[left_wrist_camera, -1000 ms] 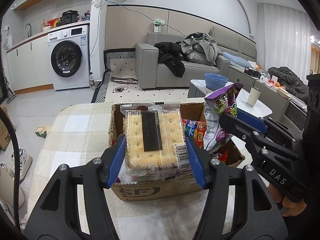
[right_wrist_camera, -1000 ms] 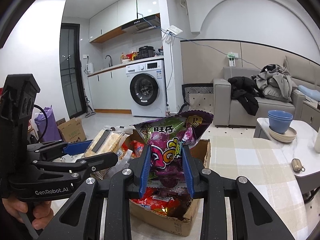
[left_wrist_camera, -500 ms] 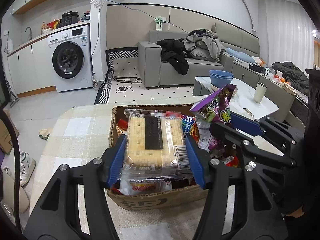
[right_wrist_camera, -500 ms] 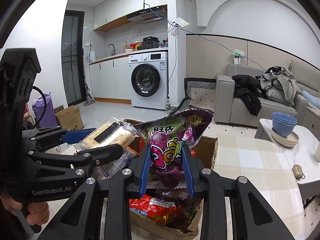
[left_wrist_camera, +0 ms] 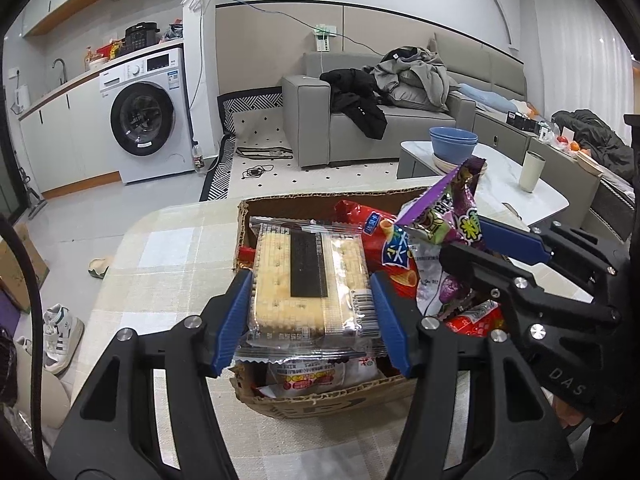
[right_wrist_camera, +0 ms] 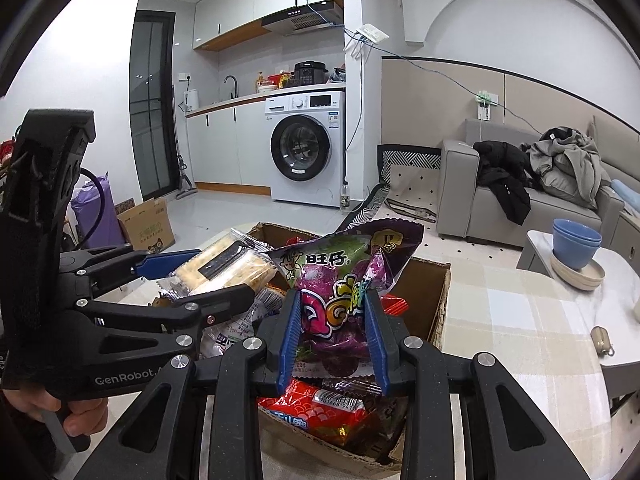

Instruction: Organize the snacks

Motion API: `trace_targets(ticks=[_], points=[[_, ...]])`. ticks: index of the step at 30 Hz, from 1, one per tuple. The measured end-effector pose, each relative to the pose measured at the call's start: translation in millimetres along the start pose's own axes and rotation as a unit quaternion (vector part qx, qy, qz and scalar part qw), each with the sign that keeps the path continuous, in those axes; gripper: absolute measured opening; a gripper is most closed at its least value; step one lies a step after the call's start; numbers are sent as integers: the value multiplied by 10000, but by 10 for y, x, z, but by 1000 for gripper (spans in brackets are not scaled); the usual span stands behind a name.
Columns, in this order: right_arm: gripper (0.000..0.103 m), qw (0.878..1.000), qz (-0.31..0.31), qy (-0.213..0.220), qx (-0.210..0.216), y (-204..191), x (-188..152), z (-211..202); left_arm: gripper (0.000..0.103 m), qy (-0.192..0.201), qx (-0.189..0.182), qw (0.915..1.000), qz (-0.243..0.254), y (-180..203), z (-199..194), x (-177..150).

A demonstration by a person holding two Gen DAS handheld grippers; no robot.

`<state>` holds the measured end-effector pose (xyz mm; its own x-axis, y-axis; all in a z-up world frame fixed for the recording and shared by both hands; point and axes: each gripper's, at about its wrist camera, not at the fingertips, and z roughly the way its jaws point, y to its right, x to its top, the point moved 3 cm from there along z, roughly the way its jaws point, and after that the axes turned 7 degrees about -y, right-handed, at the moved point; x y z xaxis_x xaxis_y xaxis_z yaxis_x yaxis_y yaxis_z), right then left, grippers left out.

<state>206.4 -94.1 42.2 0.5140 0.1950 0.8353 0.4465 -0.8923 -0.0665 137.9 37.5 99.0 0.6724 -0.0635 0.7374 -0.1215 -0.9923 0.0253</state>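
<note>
My left gripper (left_wrist_camera: 310,302) is shut on a clear pack of crackers (left_wrist_camera: 308,284) with a black label, held just above a cardboard box (left_wrist_camera: 320,404) of snacks. My right gripper (right_wrist_camera: 331,312) is shut on a purple snack bag (right_wrist_camera: 344,280), held low over the same box (right_wrist_camera: 438,304). The purple bag (left_wrist_camera: 448,216) and right gripper show at the right in the left wrist view. The cracker pack (right_wrist_camera: 224,270) and left gripper show at the left in the right wrist view. Red snack packets (right_wrist_camera: 320,412) lie inside the box.
The box stands on a table with a checked cloth (left_wrist_camera: 160,252). A white side table (right_wrist_camera: 576,280) with blue bowls (right_wrist_camera: 576,240) stands to the right. A small beige object (right_wrist_camera: 602,340) lies on the cloth. A sofa and a washing machine stand behind.
Both grippers have come down toward the box with their snacks. The cracker pack and the purple bag now sit lower, close to the packets inside.
</note>
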Motion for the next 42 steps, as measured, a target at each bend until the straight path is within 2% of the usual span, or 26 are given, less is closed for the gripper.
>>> trace_targets(ticks=[3, 5, 7, 8, 10, 14, 15, 18, 29, 42], points=[[31, 10000, 23, -47, 24, 26, -18, -4, 57, -3, 3, 10000, -30, -24, 73, 0], [35, 10000, -14, -83, 49, 39, -36, -14, 60, -11, 7, 10000, -53, -46, 105, -47], [52, 10000, -30, -46, 35, 53, -45, -46, 65, -32, -21, 9999, -96, -71, 118, -63], [55, 10000, -20, 12, 24, 60, -53, -76, 73, -27, -30, 9999, -120, -76, 101, -80], [64, 9999, 54, 164, -14, 105, -68, -150, 82, 43, -2, 9998, -187, -118, 66, -108], [80, 9995, 169, 280, -5, 176, -85, -273, 85, 153, -44, 9995, -270, -155, -37, -148], [87, 9993, 191, 334, 6, 201, -87, -318, 87, 187, -37, 9994, -290, -169, -74, -162], [101, 9986, 268, 444, 36, 240, -97, -411, 103, 327, -29, 9989, -327, -214, -207, -224], [102, 9964, 261, 742, 310, 139, -201, -691, 102, 881, 4, 9959, -220, -93, -765, -515], [103, 9925, 586, 943, 509, 207, -504, -921, 102, 925, -16, 9955, -197, -147, -1208, -1064]])
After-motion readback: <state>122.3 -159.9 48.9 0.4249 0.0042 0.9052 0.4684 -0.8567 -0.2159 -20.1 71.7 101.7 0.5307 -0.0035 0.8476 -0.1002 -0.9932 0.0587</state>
